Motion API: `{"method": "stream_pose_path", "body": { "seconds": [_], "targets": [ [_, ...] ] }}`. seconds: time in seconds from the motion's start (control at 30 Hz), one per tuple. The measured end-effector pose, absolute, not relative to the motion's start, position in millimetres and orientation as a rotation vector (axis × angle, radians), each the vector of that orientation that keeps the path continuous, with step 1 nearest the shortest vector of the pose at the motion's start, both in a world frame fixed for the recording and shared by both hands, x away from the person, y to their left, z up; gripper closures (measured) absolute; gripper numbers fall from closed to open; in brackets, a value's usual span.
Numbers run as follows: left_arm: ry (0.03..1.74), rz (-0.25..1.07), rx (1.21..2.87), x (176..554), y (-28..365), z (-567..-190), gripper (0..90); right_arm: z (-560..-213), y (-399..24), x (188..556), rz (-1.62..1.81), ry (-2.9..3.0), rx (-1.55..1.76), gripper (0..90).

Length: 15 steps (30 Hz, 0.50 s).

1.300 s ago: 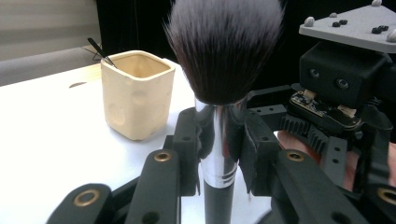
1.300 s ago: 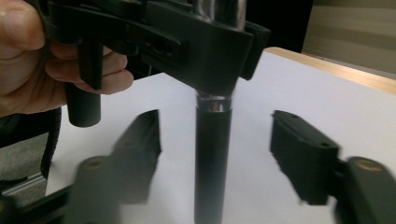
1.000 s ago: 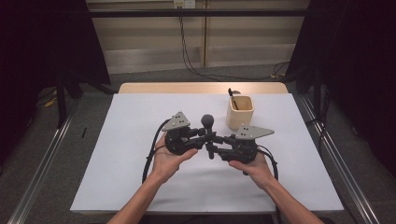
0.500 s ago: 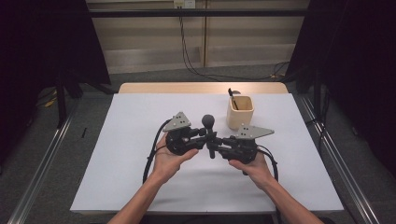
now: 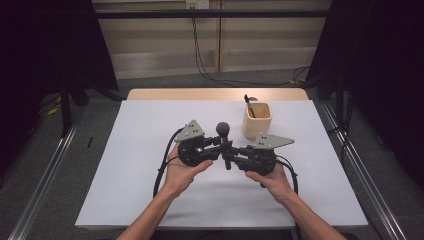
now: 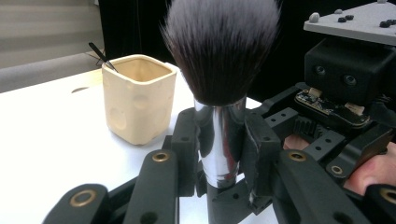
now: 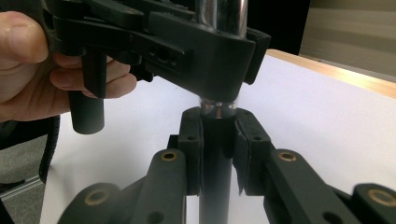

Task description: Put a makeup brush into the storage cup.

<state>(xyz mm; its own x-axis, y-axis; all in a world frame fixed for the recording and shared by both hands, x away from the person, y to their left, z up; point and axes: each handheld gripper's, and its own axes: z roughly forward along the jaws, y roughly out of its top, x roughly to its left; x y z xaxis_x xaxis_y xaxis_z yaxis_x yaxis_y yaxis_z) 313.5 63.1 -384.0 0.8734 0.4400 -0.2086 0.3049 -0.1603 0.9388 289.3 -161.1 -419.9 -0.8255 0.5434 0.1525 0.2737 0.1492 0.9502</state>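
Observation:
A makeup brush (image 5: pixel 222 128) with a dark bristle head (image 6: pixel 219 51) and a chrome ferrule (image 6: pixel 219 140) stands upright over the middle of the table, between the two grippers. My left gripper (image 5: pixel 220 142) (image 6: pixel 219 154) grips the ferrule; its jaws have just been opening a little, and the pads still touch the metal. My right gripper (image 5: pixel 229 152) (image 7: pixel 217 154) holds the dark handle (image 7: pixel 215 186) lower down. Its jaws have just been closing, with the handle between them. A hand (image 7: pixel 28 70) holds the left gripper close in front.
A cream square cup (image 5: pixel 257 120) (image 6: pixel 137 100) stands just behind and right of the grippers, with a thin dark stick (image 5: pixel 248 104) leaning in it. White paper (image 5: pixel 150 125) covers the table; a wooden edge (image 5: pixel 215 94) runs along the back. Cables (image 5: pixel 162 165) trail toward the person.

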Motion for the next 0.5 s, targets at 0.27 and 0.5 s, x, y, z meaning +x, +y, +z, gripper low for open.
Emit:
{"method": "stream_pose_path", "body": {
  "seconds": [0.27, 0.5],
  "targets": [
    [0.586, 0.173, 1.736, 312, 69, -382, 55.7, -419, -164, 290, 1.735, 2.185, 0.814, 75.1],
    [0.599, 0.237, 1.721, 309, 76, -384, 38.6, -420, -167, 292, 1.723, 2.174, 0.841, 75.2]
  ]
}}
